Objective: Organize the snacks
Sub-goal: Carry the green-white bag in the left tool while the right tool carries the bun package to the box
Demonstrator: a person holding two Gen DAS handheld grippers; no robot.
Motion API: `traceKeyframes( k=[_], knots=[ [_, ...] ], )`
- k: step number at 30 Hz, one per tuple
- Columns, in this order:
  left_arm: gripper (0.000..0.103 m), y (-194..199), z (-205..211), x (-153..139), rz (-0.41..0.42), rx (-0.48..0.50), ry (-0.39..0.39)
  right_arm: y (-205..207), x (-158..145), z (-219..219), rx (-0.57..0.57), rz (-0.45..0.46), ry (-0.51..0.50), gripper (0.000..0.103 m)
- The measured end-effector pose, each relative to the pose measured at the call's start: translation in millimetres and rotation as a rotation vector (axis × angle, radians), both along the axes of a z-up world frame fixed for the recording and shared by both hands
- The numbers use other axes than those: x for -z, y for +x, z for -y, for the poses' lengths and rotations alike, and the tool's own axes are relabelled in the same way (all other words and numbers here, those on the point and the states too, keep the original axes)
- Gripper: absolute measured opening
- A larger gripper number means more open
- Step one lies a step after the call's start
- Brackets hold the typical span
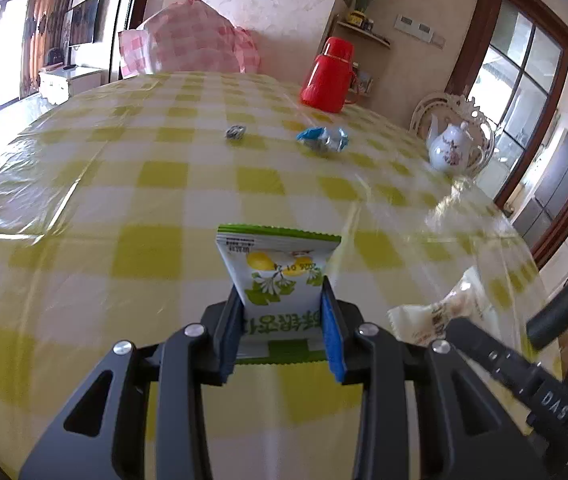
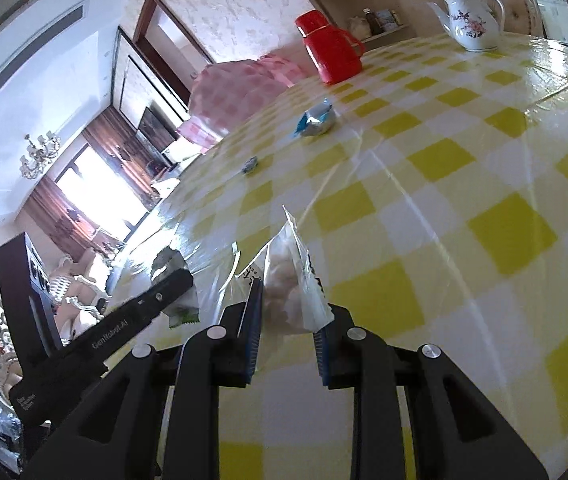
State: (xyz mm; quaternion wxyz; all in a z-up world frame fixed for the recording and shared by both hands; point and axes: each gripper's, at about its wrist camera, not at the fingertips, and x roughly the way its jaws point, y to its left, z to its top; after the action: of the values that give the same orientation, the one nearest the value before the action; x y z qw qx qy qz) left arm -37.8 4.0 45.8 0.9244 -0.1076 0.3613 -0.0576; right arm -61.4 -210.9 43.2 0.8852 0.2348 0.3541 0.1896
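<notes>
Left wrist view: the left gripper (image 1: 282,320) was closed narrowly on a white-and-green foil snack sachet printed with yellow fruit (image 1: 280,284). Its blue pads (image 1: 331,336) pressed the two long edges, and the sachet's long axis ran forward along the fingers, its serrated green end pointing away from the camera above the yellow-and-white checked plastic tablecloth (image 1: 124,200). The gripper was held level and low over the near part of the table. To its right lay the translucent cream snack pouch (image 1: 439,312) held by the other tool.

Right wrist view: the right gripper (image 2: 287,320), rolled so that the table appeared tilted, was clamped at moderate width on that translucent pouch (image 2: 291,280), which stood edge-on, its long axis pointing forward and up.

Farther out on the cloth lay a blue-and-silver wrapped snack (image 1: 323,139) and, to its left and apart from it, a small grey wrapped candy (image 1: 235,132). Beyond stood a red plastic thermos jug (image 1: 329,76) and, near the right edge, a white floral porcelain teapot (image 1: 453,148).
</notes>
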Motion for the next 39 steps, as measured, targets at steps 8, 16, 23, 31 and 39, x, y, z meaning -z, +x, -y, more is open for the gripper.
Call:
traceKeyframes(
  k=[8, 16, 23, 31, 39],
  knots=[
    [0.036, -39.4, -15.4, -6.2, -0.008, 0.012, 0.079, -31.0, 2.3, -20.9, -0.036, -0.006, 0.019, 0.024],
    [0.036, -81.7, -38.1, -8.6, -0.008, 0.011, 0.130, -59.4, -1.1, -51.8, -0.117, 0.005, 0.001, 0.024],
    [0.036, -110.2, -69.6, -9.5, -0.011, -0.013, 0.166, -85.0, -14.3, -84.6, -0.185, 0.045, -0.020, 0.024],
    [0.036, -144.5, -127.4, -3.8, -0.024, -0.079, 0.165, -110.4, -26.6, -130.6, -0.294, 0.084, -0.067, 0.024],
    [0.037, -168.5, -170.7, -8.4, -0.030, -0.111, 0.198, -128.6, -28.0, -182.5, -0.405, 0.083, -0.108, 0.024]
  ],
)
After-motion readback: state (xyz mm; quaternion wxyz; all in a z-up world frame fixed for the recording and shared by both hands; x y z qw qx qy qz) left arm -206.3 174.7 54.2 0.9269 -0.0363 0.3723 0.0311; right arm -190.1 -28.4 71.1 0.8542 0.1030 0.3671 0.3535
